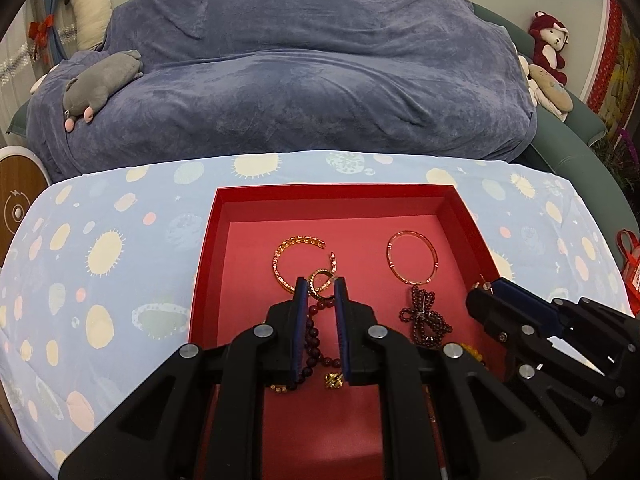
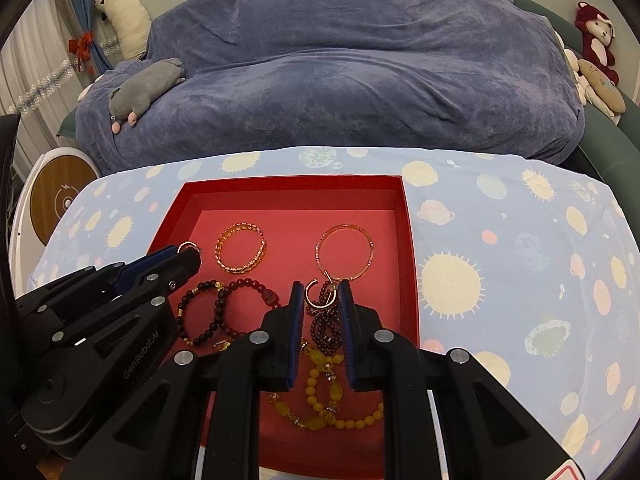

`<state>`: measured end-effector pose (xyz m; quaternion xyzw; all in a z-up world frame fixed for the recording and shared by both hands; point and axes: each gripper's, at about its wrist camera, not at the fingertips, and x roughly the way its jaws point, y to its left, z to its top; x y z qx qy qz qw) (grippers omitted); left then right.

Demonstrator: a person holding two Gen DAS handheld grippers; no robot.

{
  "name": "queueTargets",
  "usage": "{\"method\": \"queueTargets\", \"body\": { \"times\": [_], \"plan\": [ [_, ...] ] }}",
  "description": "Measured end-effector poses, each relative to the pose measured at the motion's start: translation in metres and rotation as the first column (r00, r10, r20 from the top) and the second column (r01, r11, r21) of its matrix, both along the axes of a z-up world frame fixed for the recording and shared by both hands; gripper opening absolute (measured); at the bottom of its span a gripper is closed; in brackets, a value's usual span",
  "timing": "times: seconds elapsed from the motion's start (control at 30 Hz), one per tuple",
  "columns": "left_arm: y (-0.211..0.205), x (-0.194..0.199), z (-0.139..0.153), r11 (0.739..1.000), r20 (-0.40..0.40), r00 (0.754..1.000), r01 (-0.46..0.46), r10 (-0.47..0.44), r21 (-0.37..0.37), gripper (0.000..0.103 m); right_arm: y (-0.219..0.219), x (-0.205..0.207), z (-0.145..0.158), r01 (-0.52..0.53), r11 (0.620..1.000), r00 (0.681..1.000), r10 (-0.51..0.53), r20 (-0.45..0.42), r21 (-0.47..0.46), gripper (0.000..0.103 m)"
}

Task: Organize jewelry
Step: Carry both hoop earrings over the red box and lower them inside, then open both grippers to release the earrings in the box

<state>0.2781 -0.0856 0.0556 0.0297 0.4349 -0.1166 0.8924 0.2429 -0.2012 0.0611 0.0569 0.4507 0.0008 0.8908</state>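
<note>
While both grippers hover over the red box [image 1: 216, 240], the left gripper [image 1: 321, 285] pinches a small gold ring [image 1: 320, 279] between its tips, jaws closed on it. Over on the right wrist view, the right gripper [image 2: 320, 289] clamps a small gold hoop [image 2: 316, 294] the same way. Beneath them inside the box: yellow bead bracelets [image 2: 320, 396], a dark garnet beaded piece [image 1: 424, 316], 2 dark bead bracelets [image 2: 208, 312]. Further in lie a gold cuff bangle [image 2: 240, 253] and a thin rose-gold bangle [image 2: 345, 251], well apart. Beyond, the box sits on a blue planet-print cloth [image 2: 500, 240]; behind that, a sofa under a blue throw [image 1: 312, 60].
</note>
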Motion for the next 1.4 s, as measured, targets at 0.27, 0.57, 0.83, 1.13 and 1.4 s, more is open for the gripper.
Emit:
{"method": "queueTargets", "body": {
  "times": [0.27,0.57,0.83,1.13,1.4],
  "plan": [
    [0.0,0.012,-0.013,1.0,-0.014,1.0,-0.011,0.011,0.019,0.013,0.005,0.013,-0.013,-0.003,1.0,1.0,0.003,-0.023,-0.011,0.016],
    [-0.003,0.016,-0.026,1.0,-0.037,0.999,-0.005,0.006,0.025,0.013,0.003,0.019,-0.024,0.004,1.0,0.999,-0.005,-0.037,-0.012,0.016],
    [-0.005,0.025,-0.032,0.999,-0.053,0.998,-0.022,0.024,0.032,0.014,0.002,0.026,-0.03,0.01,1.0,0.999,-0.011,-0.046,-0.022,0.017],
    [-0.005,0.024,-0.033,0.998,-0.051,0.998,-0.041,0.043,0.051,0.039,0.003,0.025,-0.03,0.021,0.998,0.999,-0.023,-0.042,-0.053,0.031],
    [0.009,0.007,-0.016,0.995,-0.03,0.996,-0.081,0.083,0.064,0.061,-0.018,-0.002,-0.013,0.125,0.992,0.992,-0.125,0.003,-0.021,0.072]
  ]
}}
